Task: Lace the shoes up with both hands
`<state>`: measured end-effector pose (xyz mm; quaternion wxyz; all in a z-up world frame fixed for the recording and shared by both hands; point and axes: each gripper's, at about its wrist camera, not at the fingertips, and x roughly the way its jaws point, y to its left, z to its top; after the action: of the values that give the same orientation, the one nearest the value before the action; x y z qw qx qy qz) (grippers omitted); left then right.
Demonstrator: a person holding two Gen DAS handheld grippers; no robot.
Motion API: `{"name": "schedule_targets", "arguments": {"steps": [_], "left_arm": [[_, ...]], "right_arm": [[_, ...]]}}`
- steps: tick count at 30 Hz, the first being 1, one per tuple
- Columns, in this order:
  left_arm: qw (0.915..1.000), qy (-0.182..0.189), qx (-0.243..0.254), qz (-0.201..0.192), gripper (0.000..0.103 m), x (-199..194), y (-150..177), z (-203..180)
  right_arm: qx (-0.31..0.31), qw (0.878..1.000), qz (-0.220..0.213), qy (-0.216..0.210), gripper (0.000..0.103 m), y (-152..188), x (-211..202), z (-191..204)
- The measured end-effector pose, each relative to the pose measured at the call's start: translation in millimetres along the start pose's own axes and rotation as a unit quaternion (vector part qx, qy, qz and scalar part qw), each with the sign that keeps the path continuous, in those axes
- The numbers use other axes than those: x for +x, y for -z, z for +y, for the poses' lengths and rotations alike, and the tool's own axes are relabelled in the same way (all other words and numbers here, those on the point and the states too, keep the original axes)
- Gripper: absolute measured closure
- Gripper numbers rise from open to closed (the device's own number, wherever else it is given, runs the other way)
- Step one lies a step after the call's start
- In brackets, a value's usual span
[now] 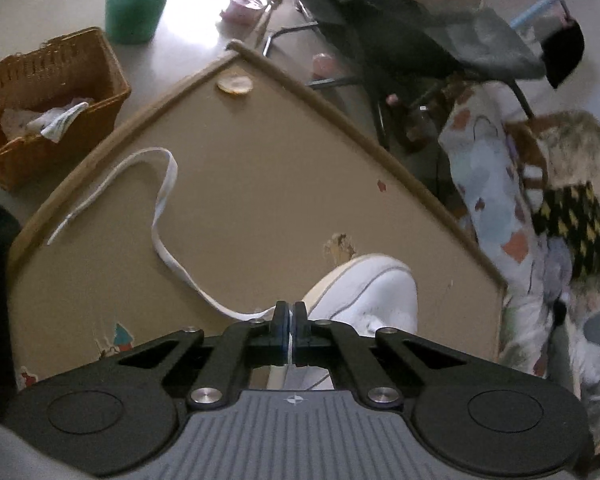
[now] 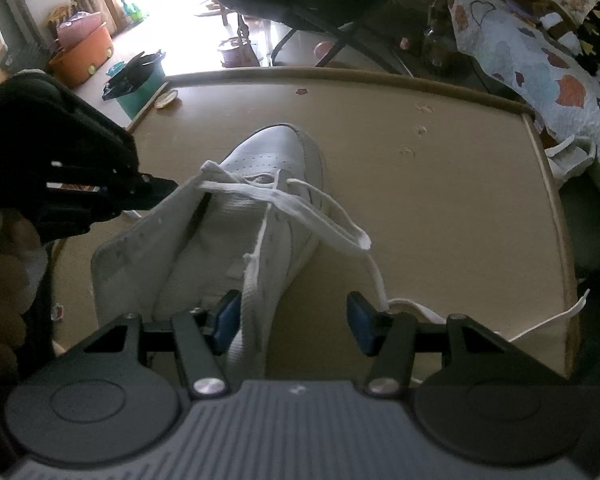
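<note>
Left gripper point(image 1: 291, 322): bottom centre of its own view, jaws clamped tight on a flat white shoelace point(image 1: 162, 200), which trails up and left across the tan table point(image 1: 260, 184) in a loose curve. In the right wrist view the same gripper point(image 2: 156, 192) shows at centre left, tips at the shoe's near-side flap.

Right gripper point(image 2: 294, 320): bottom centre of its view, jaws spread wide, grasping nothing; blue pads point(image 2: 228, 316) flank the shoe's right side.

White shoe point(image 2: 260, 216): centre of the table, toe pointing to the frame top, partly laced, tongue exposed.

Background: wicker basket point(image 1: 48, 104) at upper left, green bucket point(image 1: 134, 4) at the top, patterned quilt point(image 1: 496, 200) at right.
</note>
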<state>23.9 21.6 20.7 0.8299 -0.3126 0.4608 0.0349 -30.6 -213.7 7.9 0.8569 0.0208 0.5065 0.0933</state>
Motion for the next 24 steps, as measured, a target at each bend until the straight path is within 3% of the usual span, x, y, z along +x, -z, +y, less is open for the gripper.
{"name": "schedule_targets", "arguments": {"steps": [11, 14, 19, 21, 24], "left_arm": [[0.9977, -0.022, 0.064, 0.007, 0.102, 4, 4, 5], [0.9962, -0.053, 0.066, 0.016, 0.103, 7, 6, 16], [0.9986, -0.035, 0.036, 0.014, 0.103, -2, 3, 39], [0.9997, -0.01, 0.009, 0.02, 0.102, -2, 3, 48], [0.9997, 0.004, 0.009, 0.022, 0.093, -2, 4, 50]], "right_arm": [[-0.001, 1.0, 0.0, -0.002, 0.045, -1, 0, 1], [-0.004, 1.0, 0.0, 0.001, 0.045, -1, 0, 2], [-0.006, 1.0, -0.001, 0.004, 0.045, -1, 0, 4], [-0.007, 1.0, 0.0, 0.005, 0.045, -2, 1, 5], [-0.008, 1.0, -0.001, 0.006, 0.044, -2, 1, 6]]}}
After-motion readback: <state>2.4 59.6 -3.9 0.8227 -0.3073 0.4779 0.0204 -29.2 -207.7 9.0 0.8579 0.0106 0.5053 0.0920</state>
